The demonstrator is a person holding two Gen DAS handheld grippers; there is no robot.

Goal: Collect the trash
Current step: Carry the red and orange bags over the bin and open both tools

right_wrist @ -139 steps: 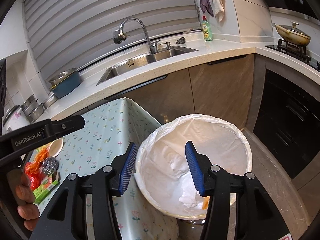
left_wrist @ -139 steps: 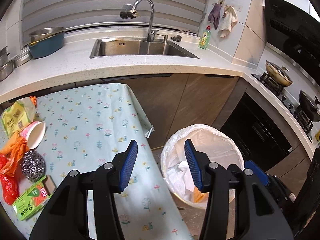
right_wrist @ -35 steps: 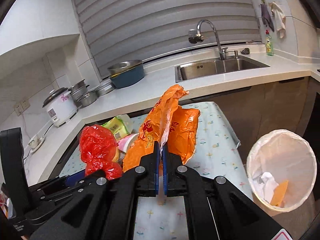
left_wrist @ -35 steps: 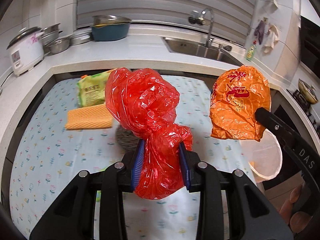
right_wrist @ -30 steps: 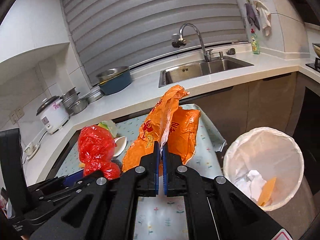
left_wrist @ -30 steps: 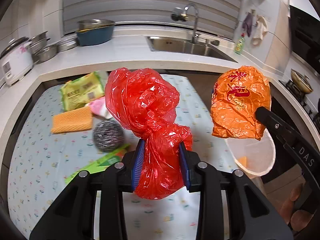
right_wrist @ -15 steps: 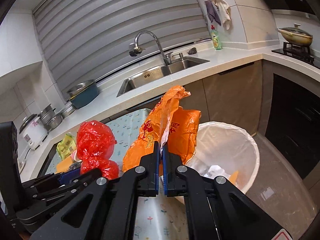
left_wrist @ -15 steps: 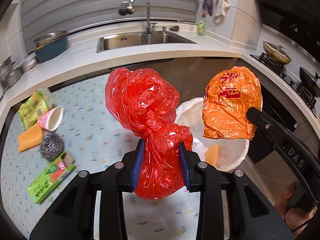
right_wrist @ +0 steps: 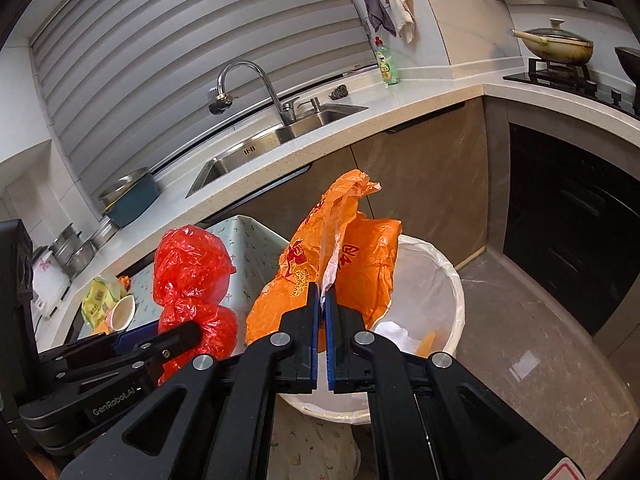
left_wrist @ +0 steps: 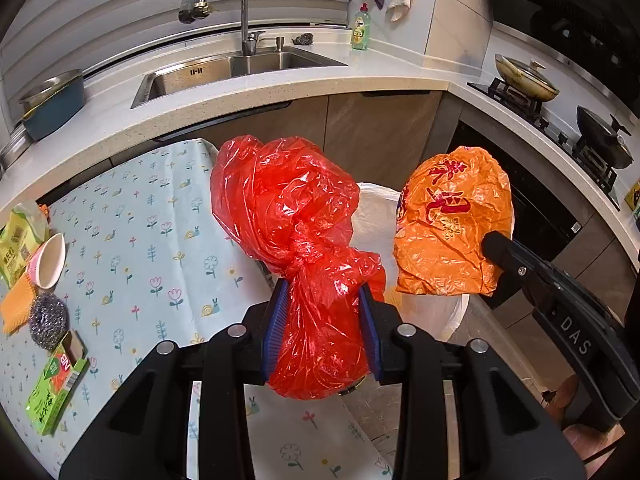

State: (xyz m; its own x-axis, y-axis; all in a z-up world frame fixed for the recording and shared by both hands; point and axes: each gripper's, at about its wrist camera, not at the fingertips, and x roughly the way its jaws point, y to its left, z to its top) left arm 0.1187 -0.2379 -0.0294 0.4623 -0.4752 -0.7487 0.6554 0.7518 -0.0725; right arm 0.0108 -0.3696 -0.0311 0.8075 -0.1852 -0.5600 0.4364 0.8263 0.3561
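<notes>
My left gripper (left_wrist: 322,320) is shut on a crumpled red plastic bag (left_wrist: 292,216), whose knotted middle sits between the blue pads. My right gripper (right_wrist: 321,300) is shut on an orange plastic bag (right_wrist: 360,264) with red print; in the left wrist view the orange bag (left_wrist: 456,220) hangs at the right. Both bags hang in the air near the white-lined trash bin (right_wrist: 440,280), which stands on the floor beside the table and holds white paper and an orange scrap. The red bag (right_wrist: 192,272) is left of the bin, over the table's corner.
The floral tablecloth table (left_wrist: 152,240) carries a pink cup (left_wrist: 50,256), a steel scourer (left_wrist: 48,320), a green box (left_wrist: 54,388), an orange cloth and a yellow-green packet (left_wrist: 16,236). Behind are the counter with its sink (left_wrist: 240,68), a cabinet front and a stove (left_wrist: 560,120).
Both grippers have swung from over the table toward the bin with their bags still held; the bin now lies directly behind and under the bags.
</notes>
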